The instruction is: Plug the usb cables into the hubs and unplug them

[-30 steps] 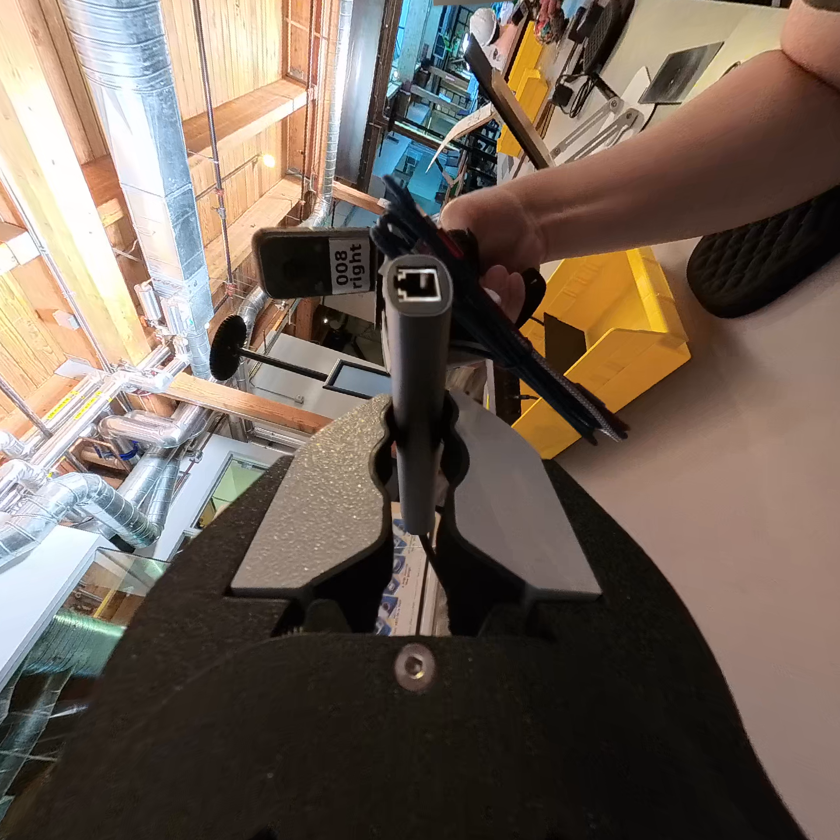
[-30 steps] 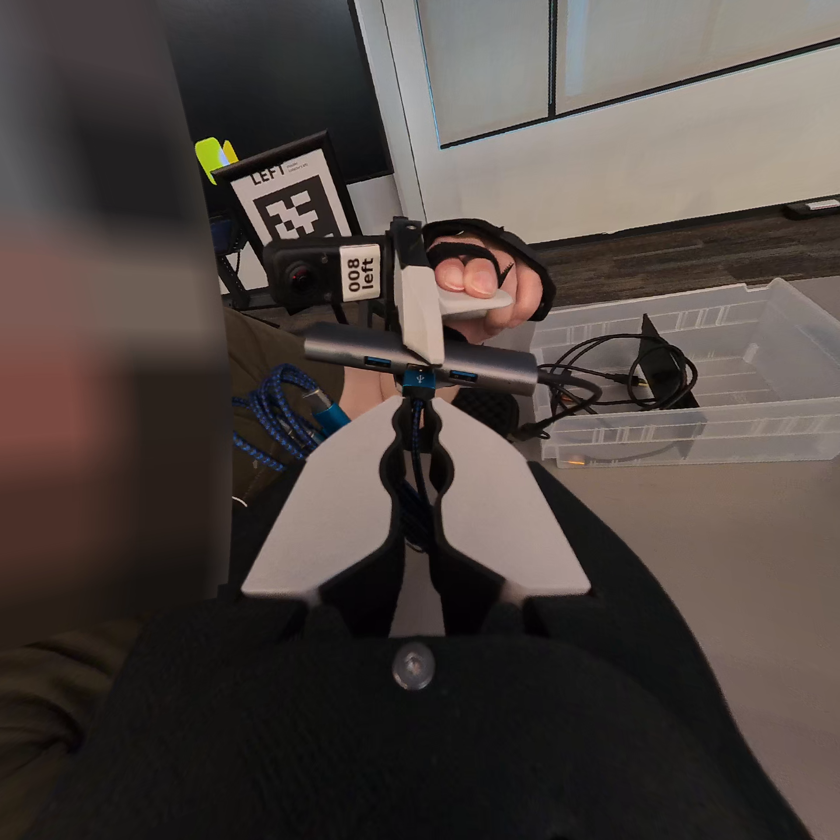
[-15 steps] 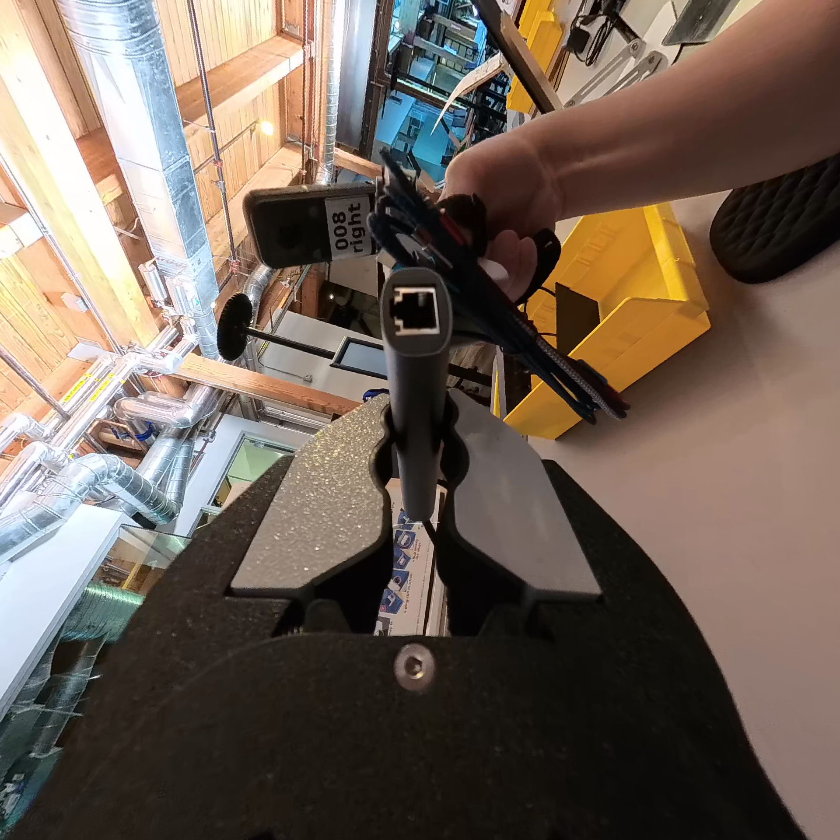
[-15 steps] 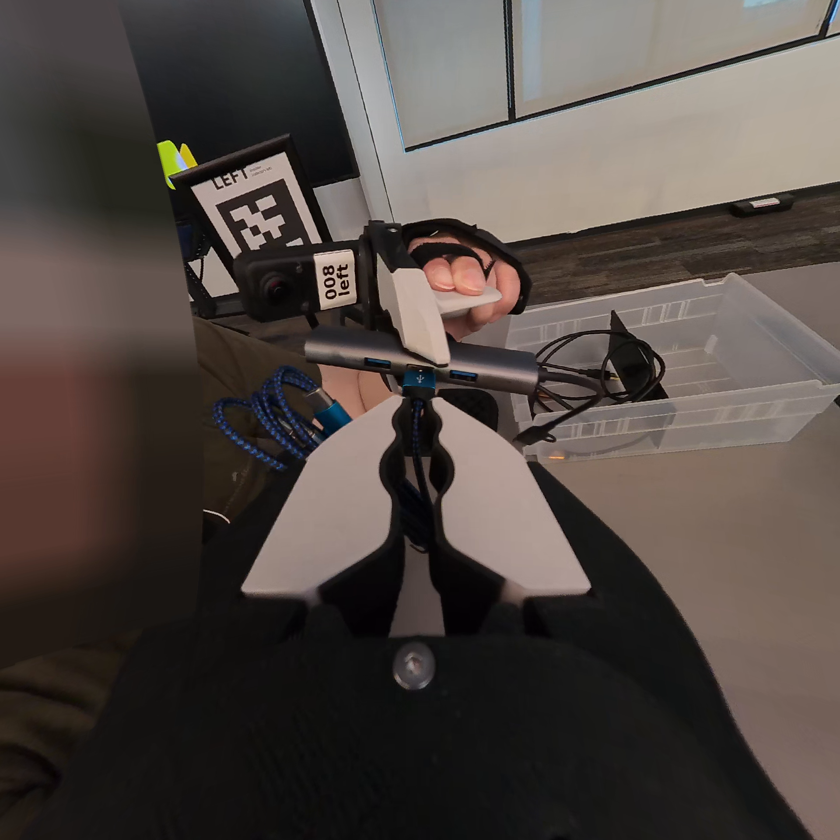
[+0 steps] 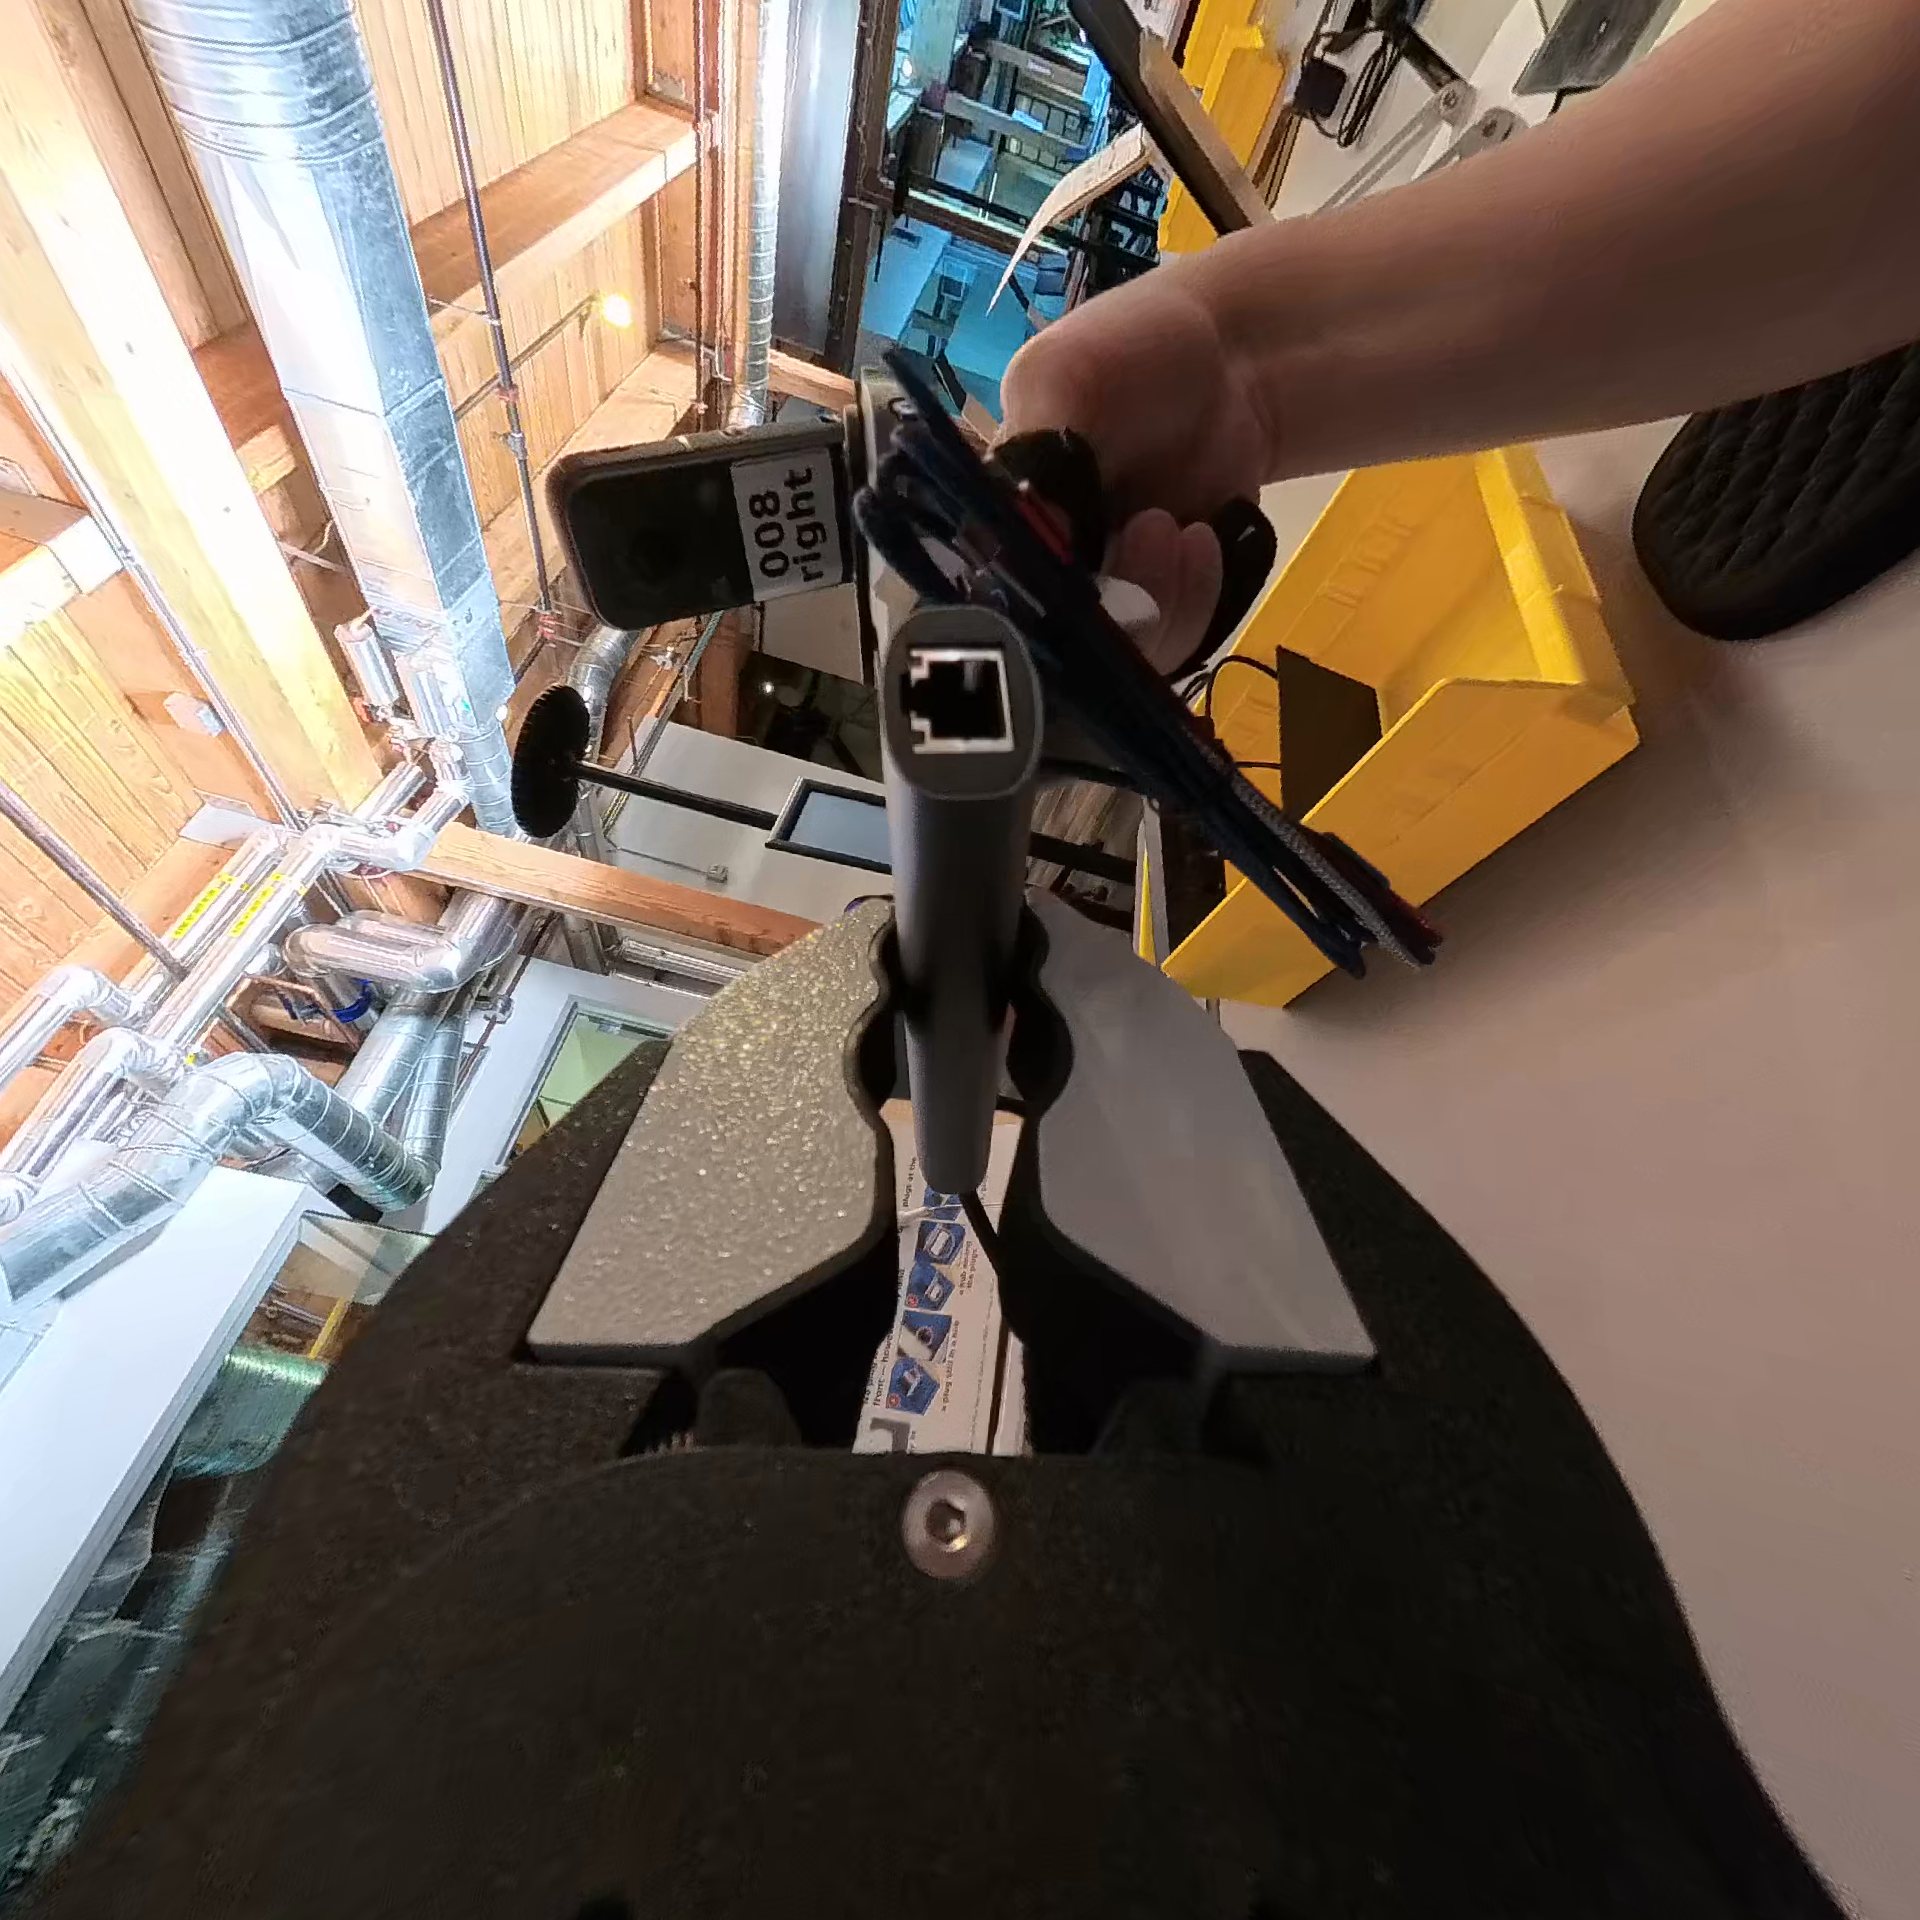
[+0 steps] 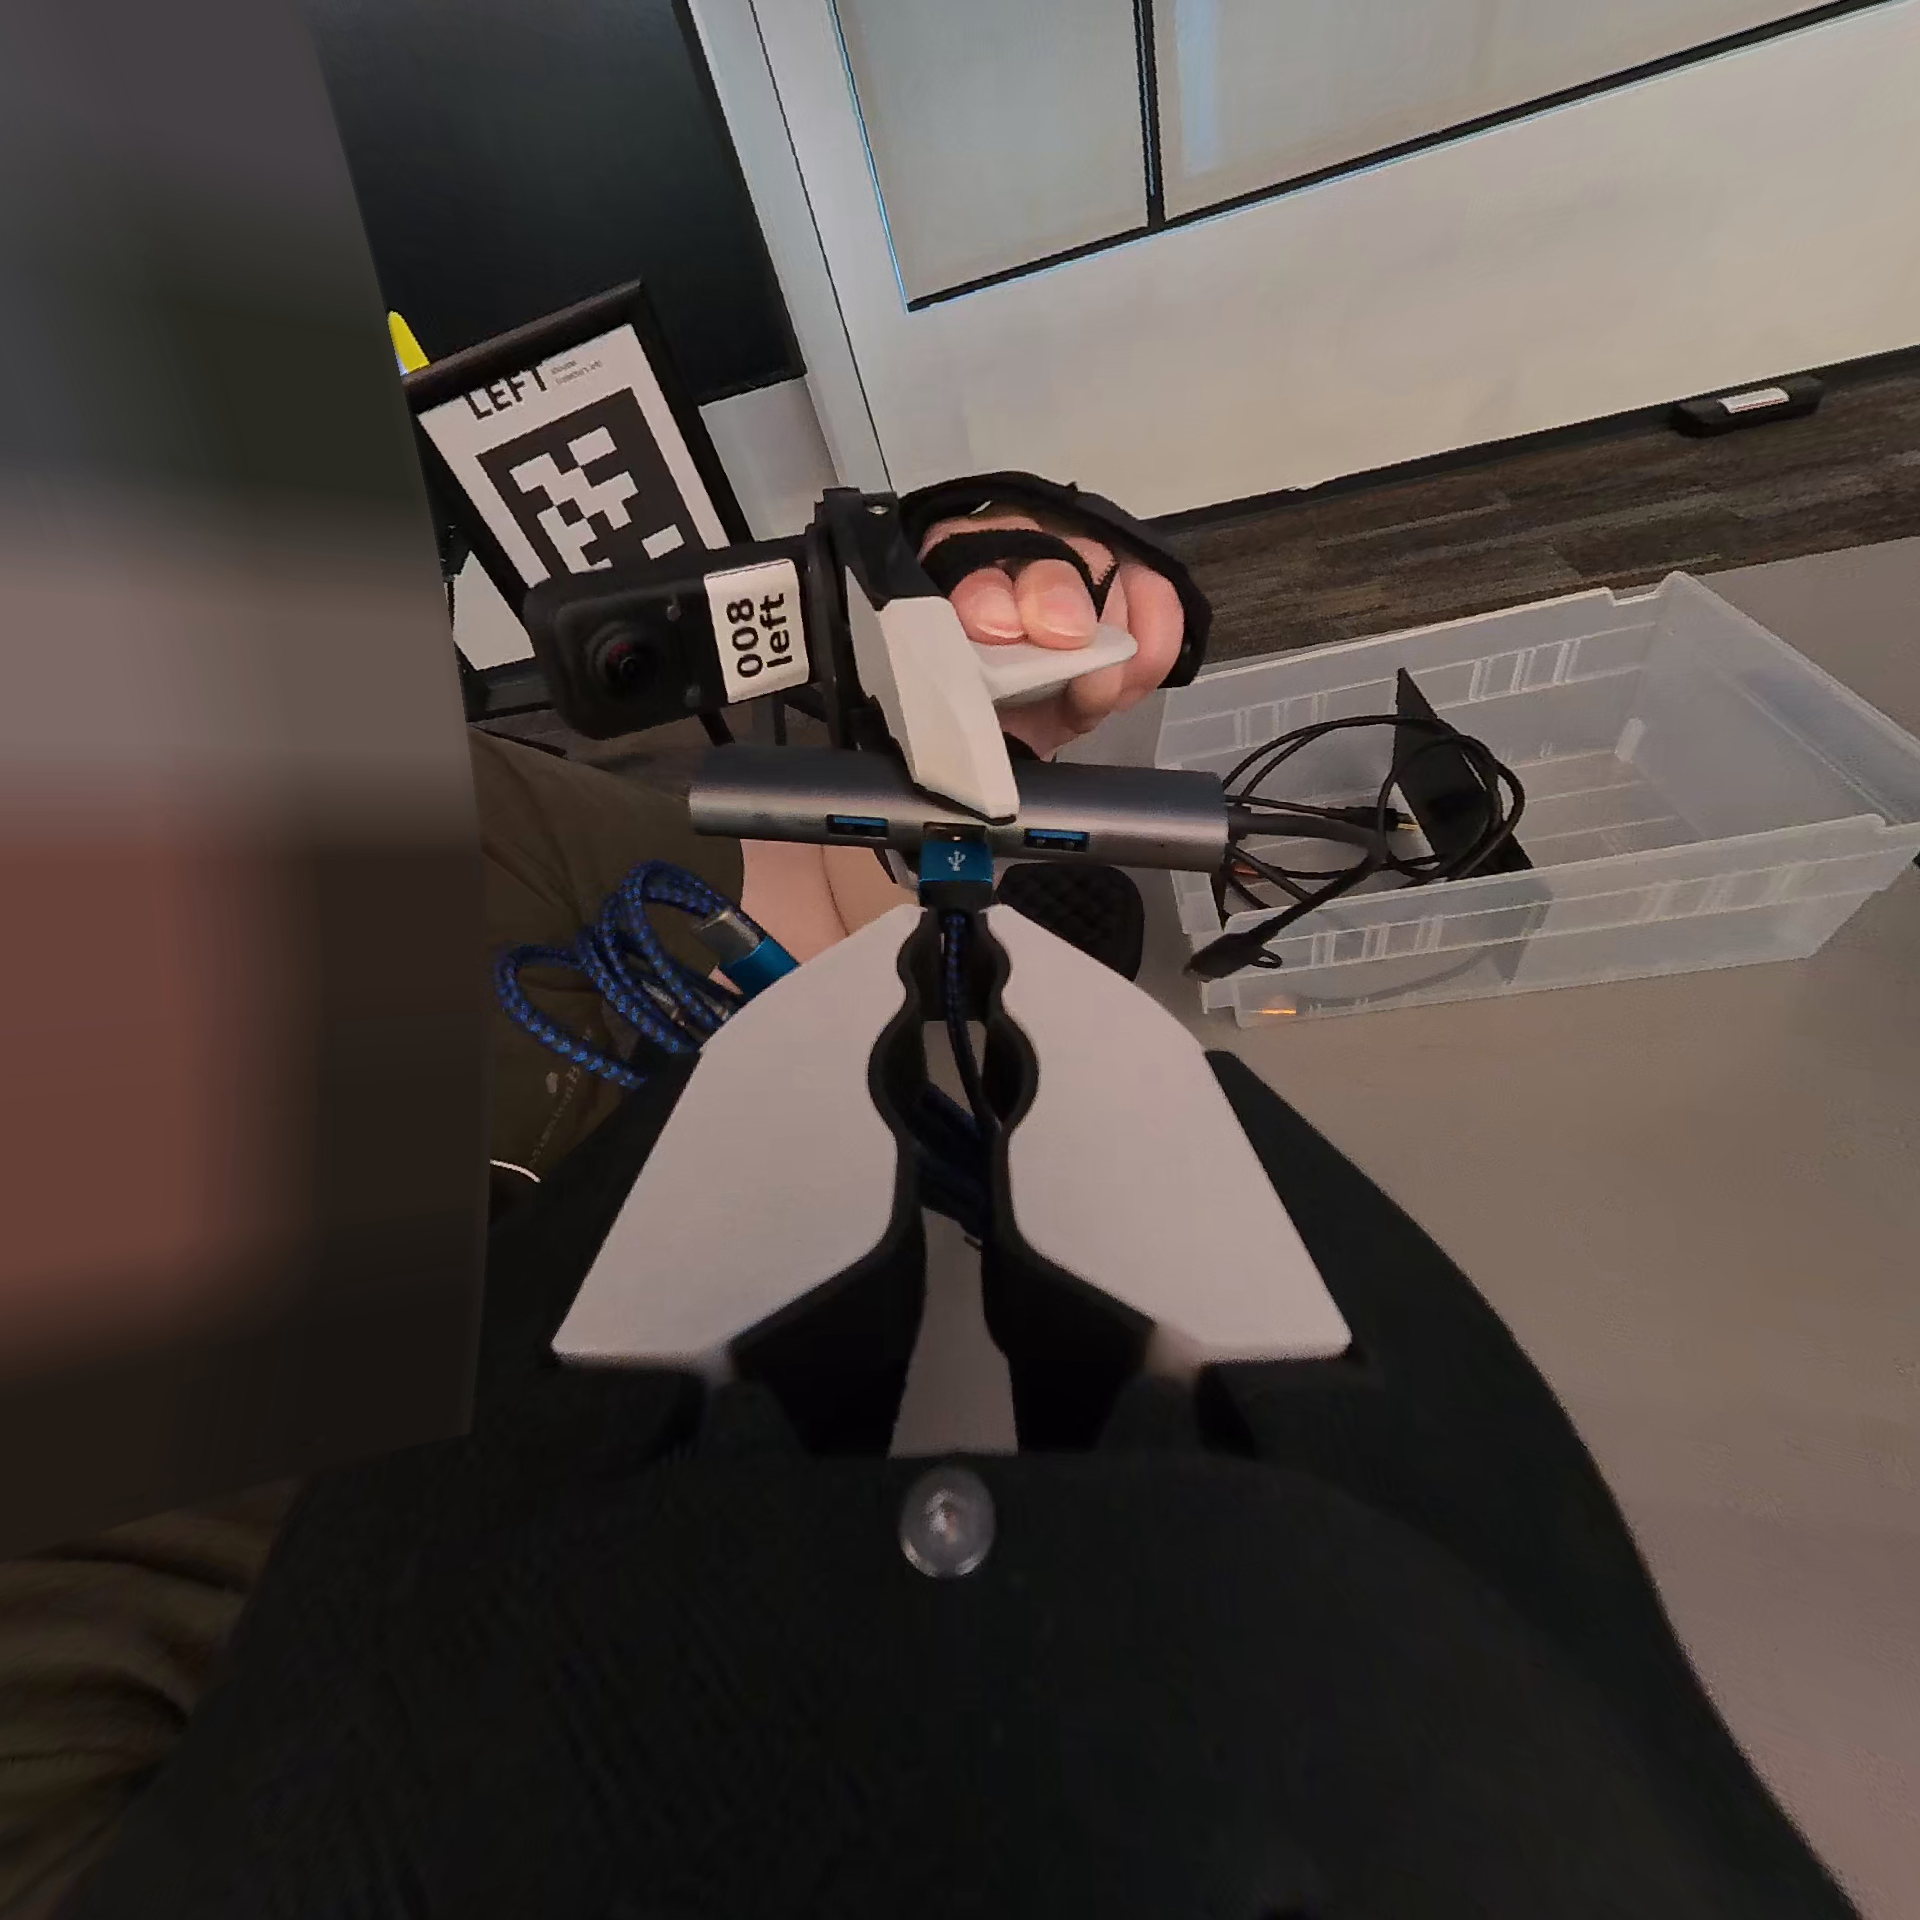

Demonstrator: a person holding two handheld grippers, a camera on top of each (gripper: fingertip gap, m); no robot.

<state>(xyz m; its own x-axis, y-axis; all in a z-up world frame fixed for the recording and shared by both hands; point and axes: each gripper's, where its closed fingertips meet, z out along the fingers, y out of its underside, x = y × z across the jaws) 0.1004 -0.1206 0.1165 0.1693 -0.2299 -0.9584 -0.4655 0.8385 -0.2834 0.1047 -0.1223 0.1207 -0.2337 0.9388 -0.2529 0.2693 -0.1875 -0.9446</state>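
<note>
My left gripper (image 5: 961,961) is shut on a grey USB hub (image 5: 961,831), held end-on with its square port facing the camera. In the right wrist view the hub (image 6: 1122,805) lies crosswise, with the left gripper's white finger (image 6: 940,717) over it. My right gripper (image 6: 954,925) is shut on a blue braided USB cable (image 6: 956,966) just behind its blue plug (image 6: 954,862), which sits in the hub's middle port. The cable's slack hangs coiled at the left (image 6: 613,977). In the left wrist view the cable bundle (image 5: 1143,748) crosses behind the hub.
A clear plastic bin (image 6: 1558,821) with black cables stands on the grey table (image 6: 1558,1195) to the right. A yellow bin (image 5: 1434,727) stands on the table in the left wrist view. A framed marker sign (image 6: 582,468) stands behind the left gripper. My left and right fingertips are right by each other.
Both grippers have shifted slightly together with hub and cable; the plug stays at the hub's middle port. Both grips are unchanged.
</note>
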